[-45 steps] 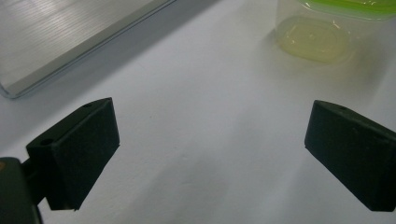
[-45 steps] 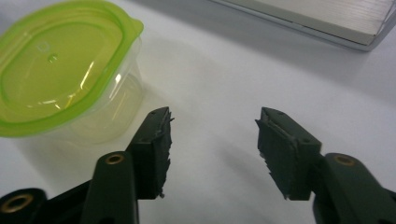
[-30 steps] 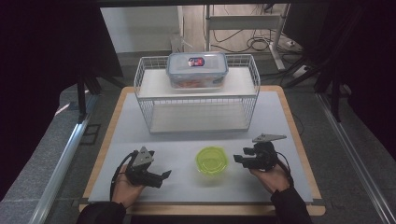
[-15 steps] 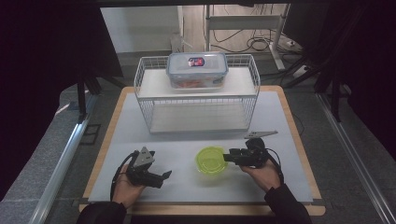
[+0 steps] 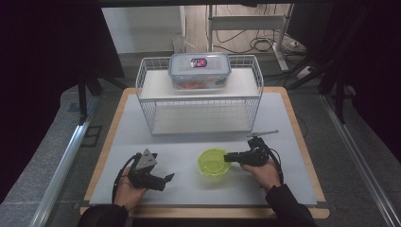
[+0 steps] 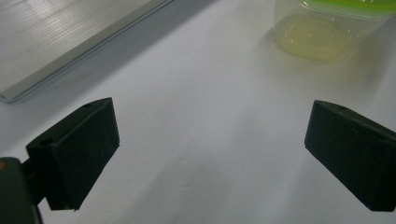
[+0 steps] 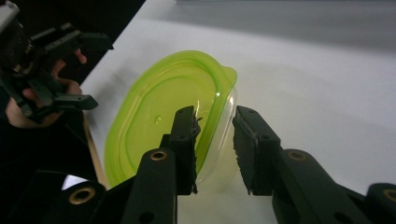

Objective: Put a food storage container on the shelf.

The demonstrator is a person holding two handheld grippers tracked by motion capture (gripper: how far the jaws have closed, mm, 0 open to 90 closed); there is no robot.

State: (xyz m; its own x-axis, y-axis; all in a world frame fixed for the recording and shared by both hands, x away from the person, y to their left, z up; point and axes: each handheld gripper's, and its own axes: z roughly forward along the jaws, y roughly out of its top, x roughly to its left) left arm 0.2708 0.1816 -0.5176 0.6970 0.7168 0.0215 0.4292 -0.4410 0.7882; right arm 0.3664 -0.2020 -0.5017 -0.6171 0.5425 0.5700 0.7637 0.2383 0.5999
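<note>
Right gripper view: right gripper (image 7: 214,140) jaws straddle green container (image 7: 163,112) rim

Wire rack (image 5: 198,101) behind open mat (image 5: 189,184)

Glossy translucent green plastic container (image 7: 173,116), matt white table sheet (image 5: 293,127), white wire rack (image 5: 198,101).

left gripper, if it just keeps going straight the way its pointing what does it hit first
Most likely the green-lidded tub. The left gripper has its jaws wide apart over bare white mat, and the tub sits ahead, a little toward its right jaw. Depth is hard to judge, so it might only clip it.
</note>
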